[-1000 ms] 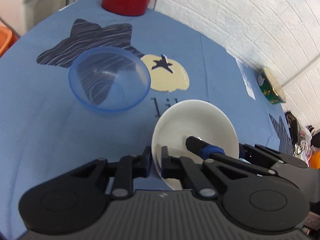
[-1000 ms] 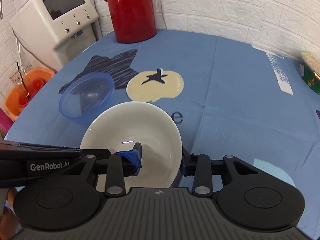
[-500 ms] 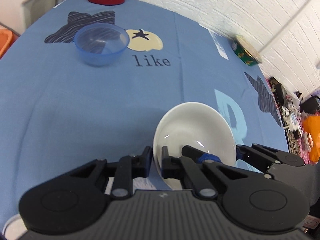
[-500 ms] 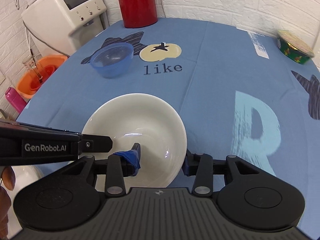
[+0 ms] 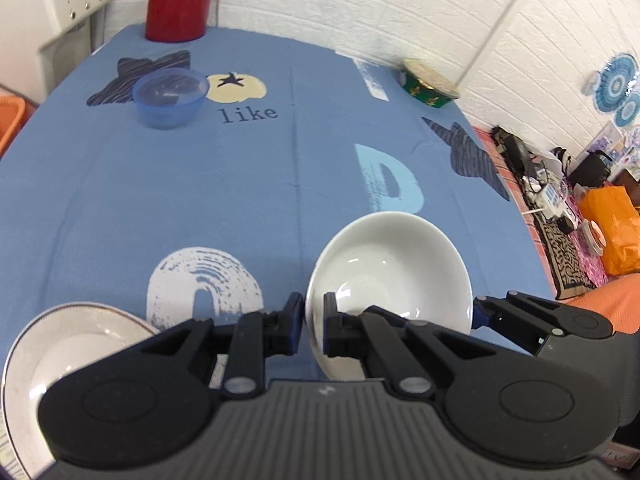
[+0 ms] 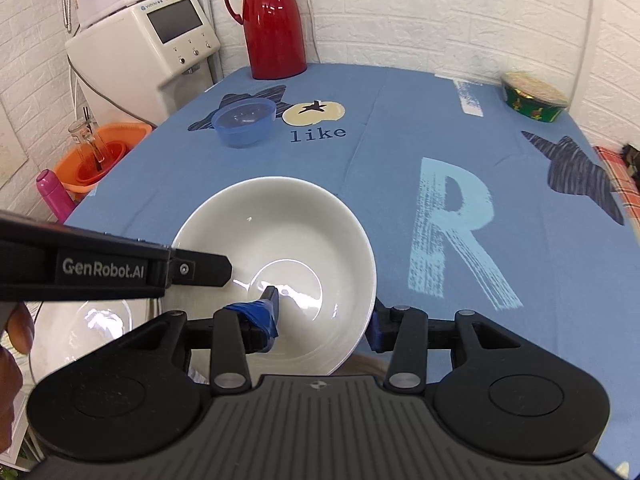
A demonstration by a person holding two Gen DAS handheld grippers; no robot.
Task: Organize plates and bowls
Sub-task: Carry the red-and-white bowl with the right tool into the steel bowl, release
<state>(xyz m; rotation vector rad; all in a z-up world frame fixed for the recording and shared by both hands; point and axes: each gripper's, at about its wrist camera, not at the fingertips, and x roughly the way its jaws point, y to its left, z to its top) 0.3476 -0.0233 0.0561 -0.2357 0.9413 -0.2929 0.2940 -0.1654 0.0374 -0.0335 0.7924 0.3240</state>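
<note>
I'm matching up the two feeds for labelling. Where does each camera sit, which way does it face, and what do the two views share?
Left wrist: on the left gripper, facing along its fingers across the table; its jaws clamp the white bowl; the right gripper's fingers enter at right.
Right wrist: on the right gripper, facing the far wall; the left gripper and a hand show at left.
Shared: the white bowl, blue bowl, red jug, plate.
</note>
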